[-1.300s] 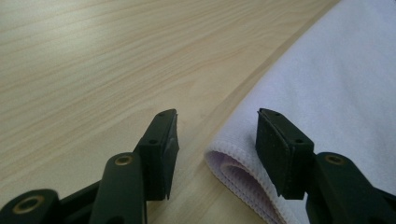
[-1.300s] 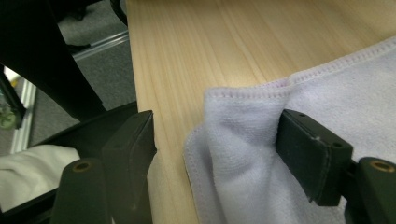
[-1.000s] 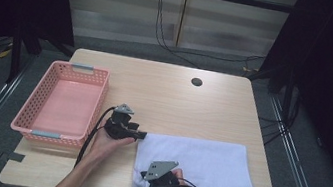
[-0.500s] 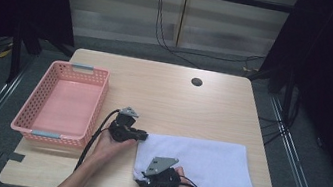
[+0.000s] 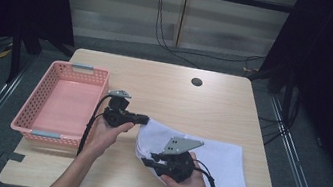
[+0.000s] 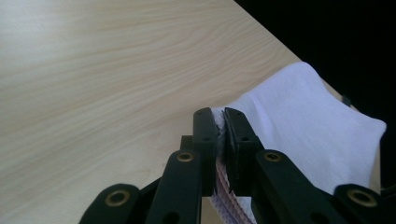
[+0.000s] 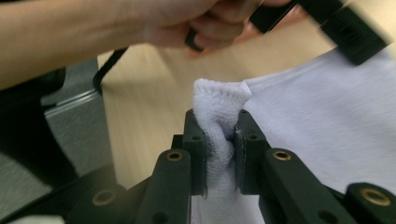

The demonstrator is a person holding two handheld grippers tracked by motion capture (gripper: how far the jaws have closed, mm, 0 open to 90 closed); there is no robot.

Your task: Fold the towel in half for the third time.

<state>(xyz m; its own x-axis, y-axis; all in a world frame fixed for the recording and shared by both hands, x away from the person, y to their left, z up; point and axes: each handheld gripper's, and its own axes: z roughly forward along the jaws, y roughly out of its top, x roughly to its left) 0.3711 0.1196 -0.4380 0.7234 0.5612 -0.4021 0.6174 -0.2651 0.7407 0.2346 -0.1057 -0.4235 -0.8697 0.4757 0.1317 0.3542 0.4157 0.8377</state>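
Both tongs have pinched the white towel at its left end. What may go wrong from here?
1. The left tongs pinch only a thin edge of the towel; it may slip out during lifting.
2. The right tongs hold a thick bunch, so the fold could come out uneven.
3. The pink basket stands close; a swinging corner might catch it.

both grippers' jaws just closed on towel [image 5: 205, 155], l gripper [image 5: 146, 119] & r gripper [image 5: 146, 161] raised, towel's left edge lifted

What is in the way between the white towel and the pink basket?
Nothing visible. The white towel is pinched at its left edge by the left hand-held gripper and the right hand-held gripper, and bare table lies between it and the pink basket.
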